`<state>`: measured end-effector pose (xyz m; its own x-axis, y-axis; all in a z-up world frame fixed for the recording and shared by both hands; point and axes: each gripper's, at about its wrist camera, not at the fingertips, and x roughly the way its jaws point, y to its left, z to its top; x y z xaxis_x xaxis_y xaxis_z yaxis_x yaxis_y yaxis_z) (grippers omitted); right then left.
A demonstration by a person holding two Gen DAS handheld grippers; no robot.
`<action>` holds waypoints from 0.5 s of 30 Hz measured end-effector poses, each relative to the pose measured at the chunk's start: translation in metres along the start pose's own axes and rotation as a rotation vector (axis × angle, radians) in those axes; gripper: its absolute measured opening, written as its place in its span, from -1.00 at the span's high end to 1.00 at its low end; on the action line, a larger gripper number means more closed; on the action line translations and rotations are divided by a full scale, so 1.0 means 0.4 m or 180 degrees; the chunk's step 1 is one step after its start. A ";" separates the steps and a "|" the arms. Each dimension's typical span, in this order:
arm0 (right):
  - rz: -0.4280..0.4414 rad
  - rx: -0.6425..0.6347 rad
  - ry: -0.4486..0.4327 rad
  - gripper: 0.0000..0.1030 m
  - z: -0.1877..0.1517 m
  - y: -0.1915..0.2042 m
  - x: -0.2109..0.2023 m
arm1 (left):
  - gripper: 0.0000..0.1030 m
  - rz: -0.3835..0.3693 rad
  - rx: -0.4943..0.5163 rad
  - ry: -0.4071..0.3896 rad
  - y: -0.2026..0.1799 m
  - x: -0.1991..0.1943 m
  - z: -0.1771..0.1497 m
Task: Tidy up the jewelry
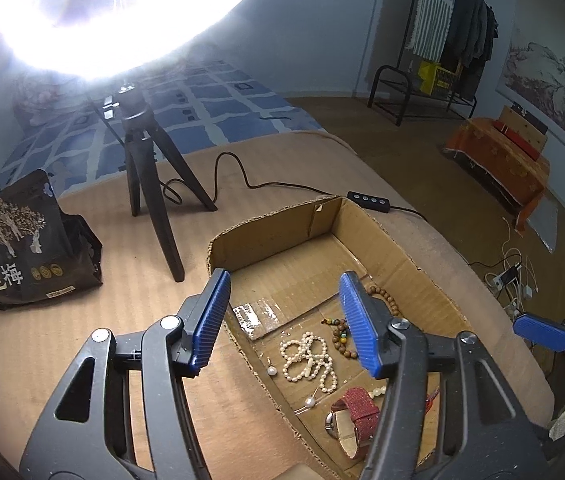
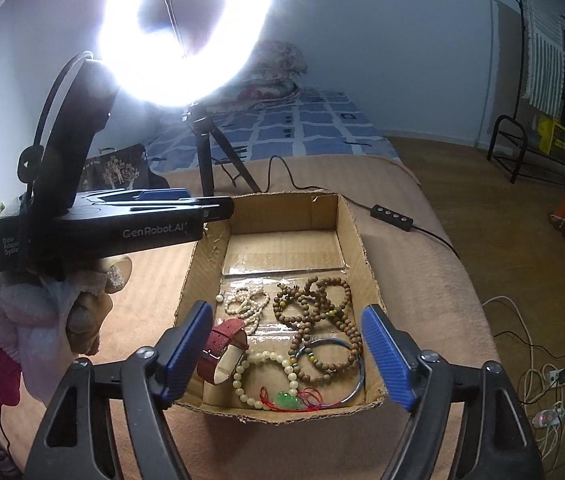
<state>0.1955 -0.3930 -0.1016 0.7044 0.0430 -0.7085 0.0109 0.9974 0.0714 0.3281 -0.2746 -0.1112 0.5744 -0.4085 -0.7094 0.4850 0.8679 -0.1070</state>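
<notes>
- We judge the step in hand to be choosing and picking one piece out of the cardboard box (image 2: 356,240), which sits on the tan blanket of the bed, just in front of the ring light's tripod (image 1: 150,184).
- All the jewelry lies in the box's near half: the pearl strand (image 2: 244,300) by the left wall, the wooden bead strands (image 2: 322,312) toward the right wall, the red watch strap (image 2: 224,344), the pale jade beads (image 2: 266,376) and the thin bangle (image 2: 356,364) against the near wall.
- The pieces overlap, so we would pinch a strand at a free loop and lift slowly, to avoid dragging its neighbours along.
- The left claw (image 1: 286,320) is spread and holds nothing; it tilts down over the box's left wall, with the pearls showing between its pads.
- The right claw (image 2: 294,356) is spread wider, also empty, angled down over the box's near wall.
- A gloved hand (image 2: 82,320) holds the left tool beside the box.
</notes>
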 end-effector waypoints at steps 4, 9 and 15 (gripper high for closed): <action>-0.0070 0.0011 -0.0034 -0.66 0.003 0.004 -0.011 | -0.13 0.0033 0.0000 -0.0035 0.011 -0.024 -0.002; -0.0173 -0.0004 -0.0077 -0.74 0.008 0.017 -0.032 | -0.14 0.0077 -0.0012 -0.0101 0.024 -0.067 -0.004; -0.0339 -0.0057 -0.0161 -0.81 0.016 0.037 -0.071 | -0.14 0.0135 0.0010 -0.0196 0.028 -0.137 -0.014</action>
<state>0.1804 -0.3799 -0.0760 0.7347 -0.0657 -0.6752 0.0751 0.9971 -0.0153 0.2985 -0.2409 -0.0773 0.6339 -0.3880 -0.6690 0.4614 0.8840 -0.0754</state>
